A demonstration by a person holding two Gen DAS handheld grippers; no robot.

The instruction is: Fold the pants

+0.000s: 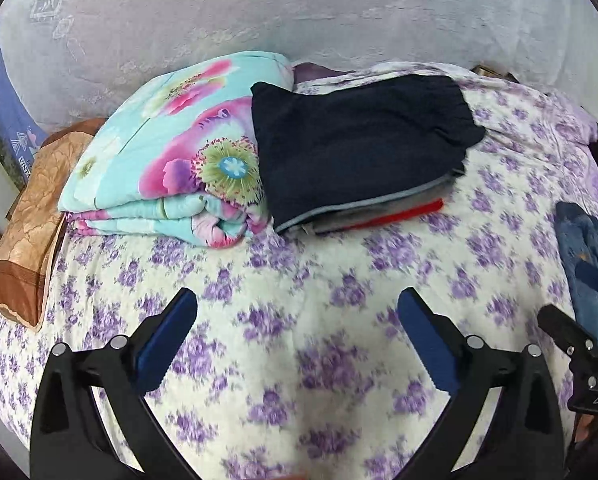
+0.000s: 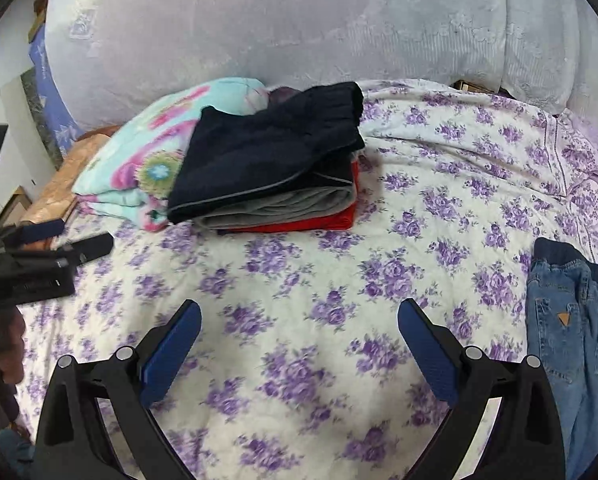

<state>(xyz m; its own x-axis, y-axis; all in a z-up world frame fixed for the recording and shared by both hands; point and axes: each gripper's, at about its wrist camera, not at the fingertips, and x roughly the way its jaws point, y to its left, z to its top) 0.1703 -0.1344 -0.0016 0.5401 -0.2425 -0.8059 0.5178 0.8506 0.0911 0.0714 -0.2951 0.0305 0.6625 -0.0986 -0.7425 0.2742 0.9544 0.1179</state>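
1. Tongs first: the left tongs (image 1: 297,308) stand spread wide, their blue pads (image 1: 167,340) far apart, with nothing between them but the bedsheet (image 1: 299,360) below. They touch no cloth that can be seen.
2. Right tongs (image 2: 299,320) are likewise spread wide, blue pads (image 2: 429,344) well apart, holding nothing and hovering over the purple-flowered bedsheet.
3. In the right wrist view the left tongs show at the far left edge, pointing in over the bed; in the left wrist view a black part of the right tongs shows at the right edge.
4. Blue jeans (image 2: 571,328) lie on the bedsheet to the right of the right tongs, near its right finger but apart from it. Their dark elastic waistband points away toward the far side of the bed, and a small tan triangle patch sits on the denim. In the left wrist view the jeans lie at the far right, well apart from the left tongs.
5. Ahead of both tongs, well apart from them, sits a stack of folded garments (image 2: 271,168): a dark navy piece on top, grey under it, red at the bottom.
6. That stack leans partly against a folded floral quilt (image 1: 159,152) in turquoise and pink, just to its left.
7. Beyond the quilt's left side lies an orange-brown pillow (image 1: 31,232), at the bed's edge.
8. A pale embossed curtain (image 1: 259,12) hangs behind the bed.
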